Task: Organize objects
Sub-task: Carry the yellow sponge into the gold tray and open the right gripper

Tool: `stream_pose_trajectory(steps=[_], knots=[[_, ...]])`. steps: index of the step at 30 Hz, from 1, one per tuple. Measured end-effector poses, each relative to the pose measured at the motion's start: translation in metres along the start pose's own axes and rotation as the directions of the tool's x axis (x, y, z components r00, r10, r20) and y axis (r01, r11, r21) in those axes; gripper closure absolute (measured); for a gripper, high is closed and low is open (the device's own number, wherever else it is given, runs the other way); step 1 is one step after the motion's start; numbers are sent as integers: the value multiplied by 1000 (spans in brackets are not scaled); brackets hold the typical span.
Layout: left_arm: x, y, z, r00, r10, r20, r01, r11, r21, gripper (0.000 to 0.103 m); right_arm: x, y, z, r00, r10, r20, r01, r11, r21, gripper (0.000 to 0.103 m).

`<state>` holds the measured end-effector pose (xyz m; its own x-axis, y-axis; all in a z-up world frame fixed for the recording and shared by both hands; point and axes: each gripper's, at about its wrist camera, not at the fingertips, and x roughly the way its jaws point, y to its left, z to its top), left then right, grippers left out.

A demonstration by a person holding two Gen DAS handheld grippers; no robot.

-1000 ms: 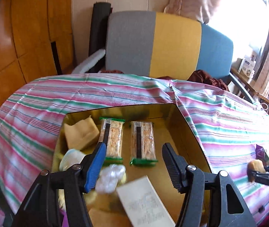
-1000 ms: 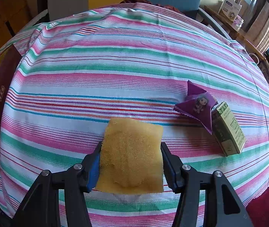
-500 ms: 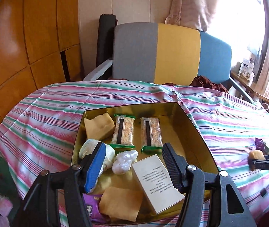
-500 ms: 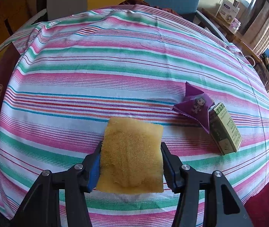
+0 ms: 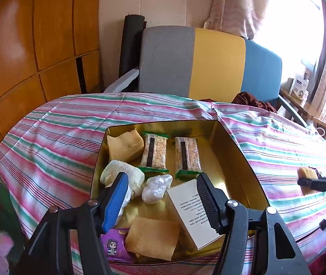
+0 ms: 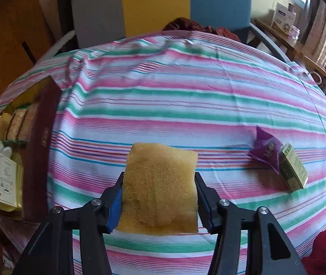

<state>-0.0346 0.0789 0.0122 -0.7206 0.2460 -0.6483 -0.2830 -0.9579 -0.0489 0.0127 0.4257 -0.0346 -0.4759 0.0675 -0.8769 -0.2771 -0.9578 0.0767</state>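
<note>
Right hand-held gripper (image 6: 159, 191) clamps yellow sponge (image 6: 159, 183); purple packet (image 6: 266, 151) seen only there. Left hand-held gripper (image 5: 160, 196) open, empty, over gold box (image 5: 234, 146).

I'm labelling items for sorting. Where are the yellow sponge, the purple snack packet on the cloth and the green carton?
yellow sponge (image 6: 159, 188): right wrist view, middle of its top face.
purple snack packet (image 6: 266, 152): right wrist view, printed front.
green carton (image 6: 293, 168): right wrist view, top face.
</note>
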Motion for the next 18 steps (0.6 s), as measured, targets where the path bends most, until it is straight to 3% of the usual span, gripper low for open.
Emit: stream_pose_trajectory(steps=[8,18], knots=[[-2,14,-3,1000,14,-5,-14,1000,-20,40,-9,117,32,986,159,49,-146,967,-211,48],[2,43,-9,999,32,-24,-34,996,-82,38,22,196,70,984,172,40,-149,929,-339,48]])
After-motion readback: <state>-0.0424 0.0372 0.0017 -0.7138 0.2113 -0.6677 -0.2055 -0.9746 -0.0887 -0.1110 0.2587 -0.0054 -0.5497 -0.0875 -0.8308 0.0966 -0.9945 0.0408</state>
